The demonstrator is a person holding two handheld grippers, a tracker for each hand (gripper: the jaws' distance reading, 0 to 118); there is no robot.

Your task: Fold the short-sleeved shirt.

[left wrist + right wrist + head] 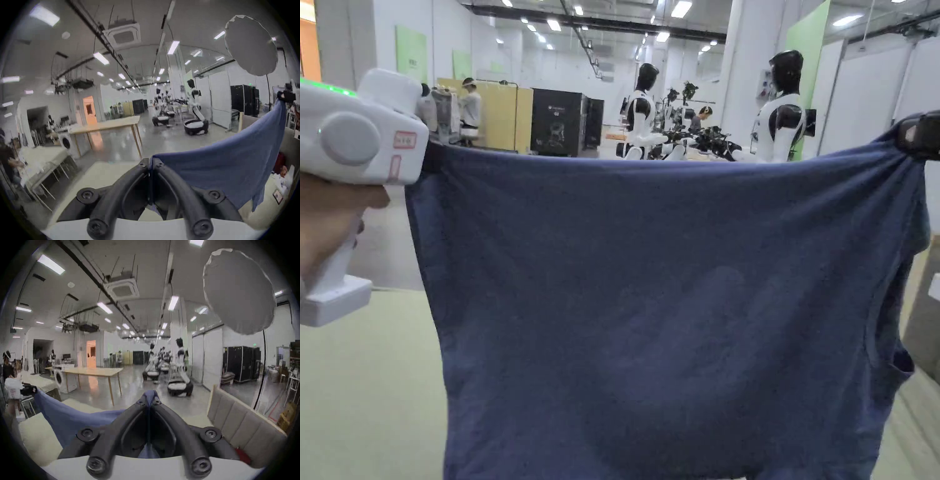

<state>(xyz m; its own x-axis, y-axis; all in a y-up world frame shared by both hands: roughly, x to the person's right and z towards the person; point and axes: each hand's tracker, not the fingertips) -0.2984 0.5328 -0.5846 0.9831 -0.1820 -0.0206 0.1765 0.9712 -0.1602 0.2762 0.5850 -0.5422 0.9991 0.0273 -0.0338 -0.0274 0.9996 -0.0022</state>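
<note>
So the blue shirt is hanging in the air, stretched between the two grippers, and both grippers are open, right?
Not quite. The blue shirt does hang stretched between them, but the left gripper and right gripper are shut on it, as each gripper view shows.

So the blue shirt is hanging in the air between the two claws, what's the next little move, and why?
Probably lower both claws together so the shirt drapes flat on the pale green surface below. The left claw and the right claw each pinch a top corner, the cloth hangs stretched between them, and it is not folded at all yet.
</note>
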